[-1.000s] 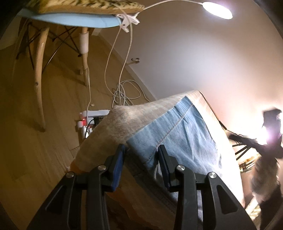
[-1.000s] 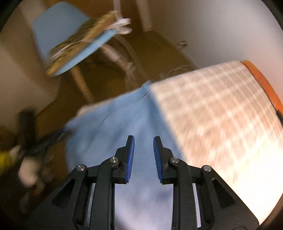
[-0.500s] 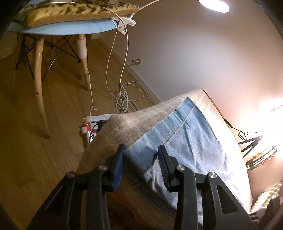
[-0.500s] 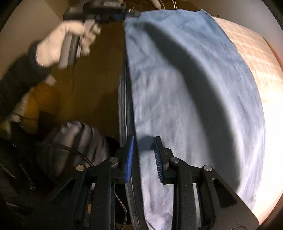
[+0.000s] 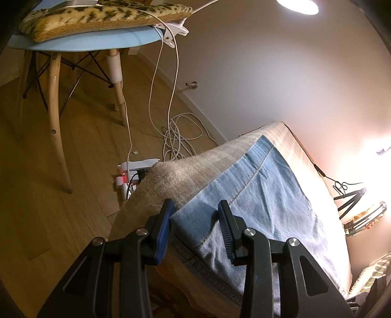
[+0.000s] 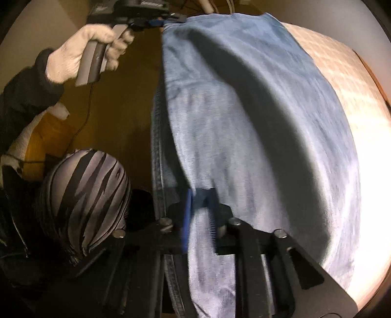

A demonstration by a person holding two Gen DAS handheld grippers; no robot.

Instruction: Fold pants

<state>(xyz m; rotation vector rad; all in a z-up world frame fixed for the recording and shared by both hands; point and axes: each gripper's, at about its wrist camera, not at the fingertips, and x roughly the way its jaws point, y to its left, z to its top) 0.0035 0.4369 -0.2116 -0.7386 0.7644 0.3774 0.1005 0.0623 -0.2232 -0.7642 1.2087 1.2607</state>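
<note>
Light blue denim pants (image 5: 264,195) lie spread flat on a beige checked cover (image 5: 190,173) over a raised surface. My left gripper (image 5: 195,215) is open, its blue pads on either side of the near corner of the pants at the cover's edge. In the right wrist view the pants (image 6: 256,127) stretch away along the edge. My right gripper (image 6: 199,208) is open at the pants' near edge, with fabric between its pads. The left gripper (image 6: 156,22) shows at the far corner, held by a white-gloved hand (image 6: 80,53).
A blue chair (image 5: 92,41) with a leopard-print cushion stands on the wooden floor to the left. White cables (image 5: 180,137) and a power strip (image 5: 136,168) lie by the wall. A lamp (image 5: 298,5) shines above. The person's striped knee (image 6: 85,200) is beside the surface.
My right gripper swung from the middle of the pants to their near edge and moved onto the fabric. My left gripper stayed at the corner, shifting slightly closer.
</note>
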